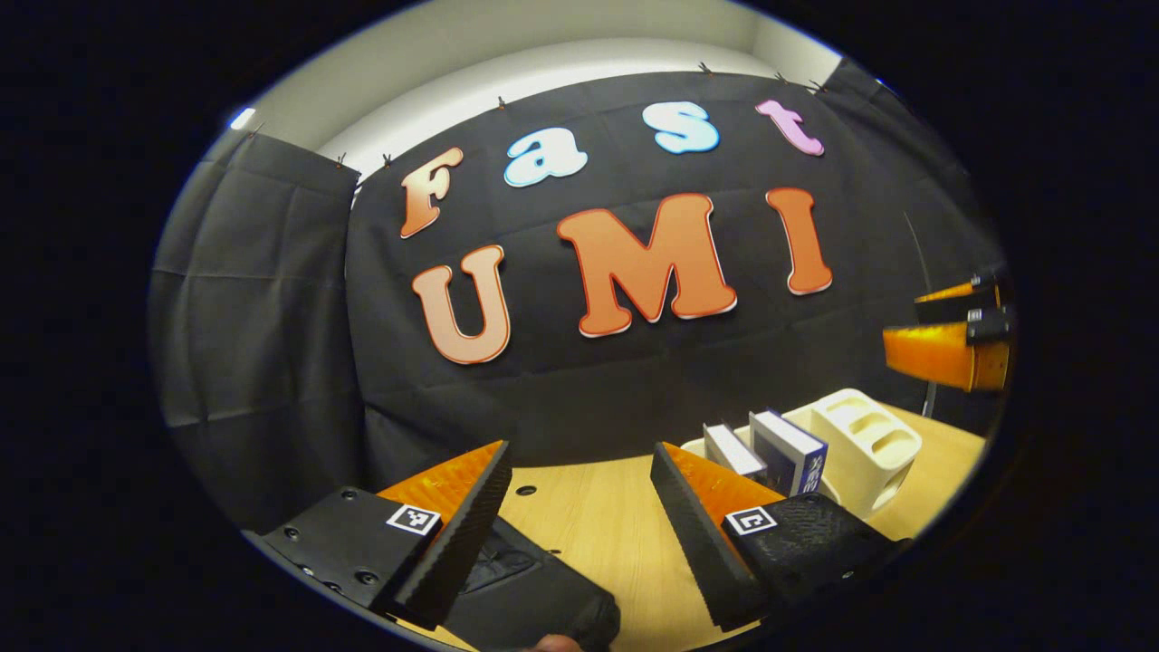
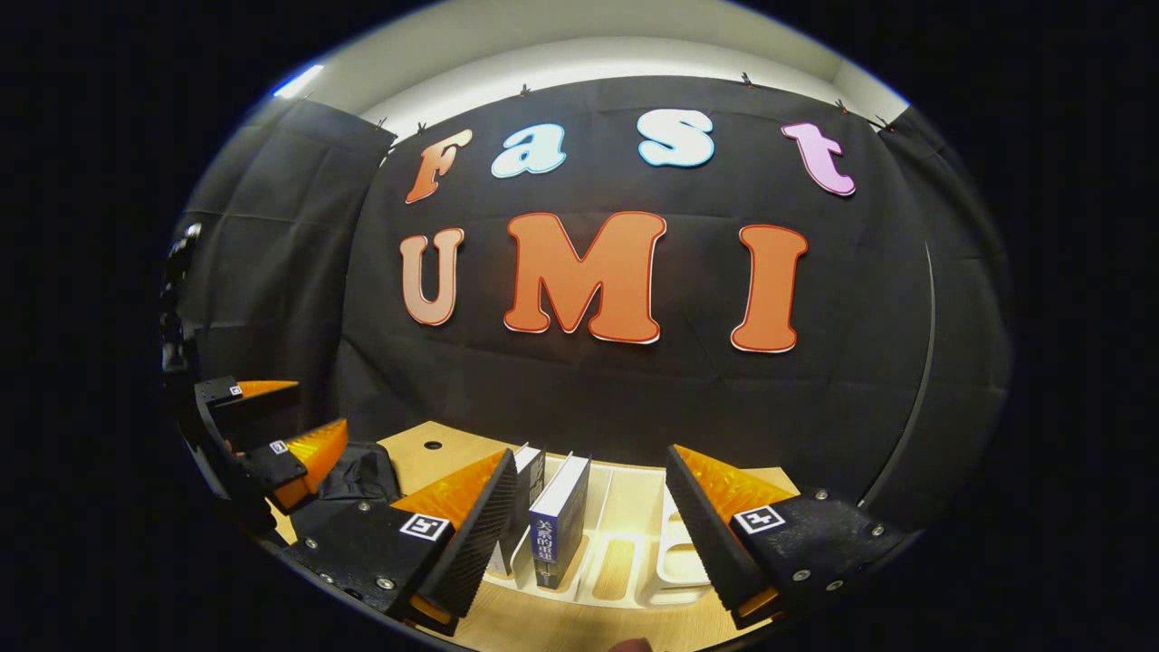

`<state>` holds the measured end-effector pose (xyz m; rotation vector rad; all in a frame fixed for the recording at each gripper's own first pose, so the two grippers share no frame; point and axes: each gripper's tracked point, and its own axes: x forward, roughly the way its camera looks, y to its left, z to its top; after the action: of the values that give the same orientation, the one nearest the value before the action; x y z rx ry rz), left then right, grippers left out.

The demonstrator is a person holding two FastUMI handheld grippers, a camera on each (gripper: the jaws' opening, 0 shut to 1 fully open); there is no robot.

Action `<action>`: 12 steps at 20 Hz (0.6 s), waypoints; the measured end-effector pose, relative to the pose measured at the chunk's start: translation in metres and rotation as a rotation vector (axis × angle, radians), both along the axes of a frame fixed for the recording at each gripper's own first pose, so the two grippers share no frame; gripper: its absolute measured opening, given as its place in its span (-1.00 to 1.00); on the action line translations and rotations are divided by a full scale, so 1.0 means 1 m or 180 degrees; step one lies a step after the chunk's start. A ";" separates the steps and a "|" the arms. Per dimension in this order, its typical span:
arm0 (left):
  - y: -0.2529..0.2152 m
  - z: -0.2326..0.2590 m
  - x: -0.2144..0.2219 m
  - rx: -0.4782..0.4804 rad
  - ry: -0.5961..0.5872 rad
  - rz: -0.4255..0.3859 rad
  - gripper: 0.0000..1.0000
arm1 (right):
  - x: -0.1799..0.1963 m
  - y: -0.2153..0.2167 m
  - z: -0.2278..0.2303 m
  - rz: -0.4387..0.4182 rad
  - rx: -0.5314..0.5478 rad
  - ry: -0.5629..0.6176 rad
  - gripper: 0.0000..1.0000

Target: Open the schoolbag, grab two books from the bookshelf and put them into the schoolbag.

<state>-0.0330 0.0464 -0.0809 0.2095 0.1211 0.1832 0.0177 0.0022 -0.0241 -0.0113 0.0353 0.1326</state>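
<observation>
While the black fabric schoolbag [image 1: 534, 589] lies untouched at the lower centre of the left gripper view, the opening step is judged not yet begun. Two upright blue-and-white books [image 2: 557, 521] are seen in the cream plastic bookshelf [image 2: 634, 566], low in the right gripper view. The left gripper [image 1: 579, 516] and right gripper [image 2: 589, 525] are held with fingers apart, empty. A descent onto the bag's zipper is called for next.

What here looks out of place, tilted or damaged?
Nothing stands out. Two books stand upright in the white bookshelf on the wooden table; the dark schoolbag lies beside it. Both hand-held grippers, left and right, are open and hold nothing.
</observation>
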 end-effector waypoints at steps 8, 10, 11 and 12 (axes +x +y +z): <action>0.016 -0.116 -0.030 0.0743 0.0804 -0.0022 0.97 | 0.010 -0.017 -0.014 -0.0100 -0.0048 0.0110 0.96; 0.019 -0.151 -0.040 0.0939 0.1037 -0.0082 0.96 | 0.011 -0.018 -0.017 -0.0143 -0.0040 0.0133 0.95; 0.023 -0.166 -0.046 0.1052 0.1143 -0.0102 0.97 | 0.011 -0.019 -0.019 -0.0170 -0.0045 0.0144 0.96; 0.025 -0.179 -0.053 0.1111 0.1237 -0.0117 0.97 | 0.011 -0.019 -0.020 -0.0197 -0.0056 0.0156 0.96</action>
<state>-0.0860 0.0711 -0.2603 0.5943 0.4725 0.1242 0.0284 -0.0169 -0.0445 -0.0246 0.0858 0.0708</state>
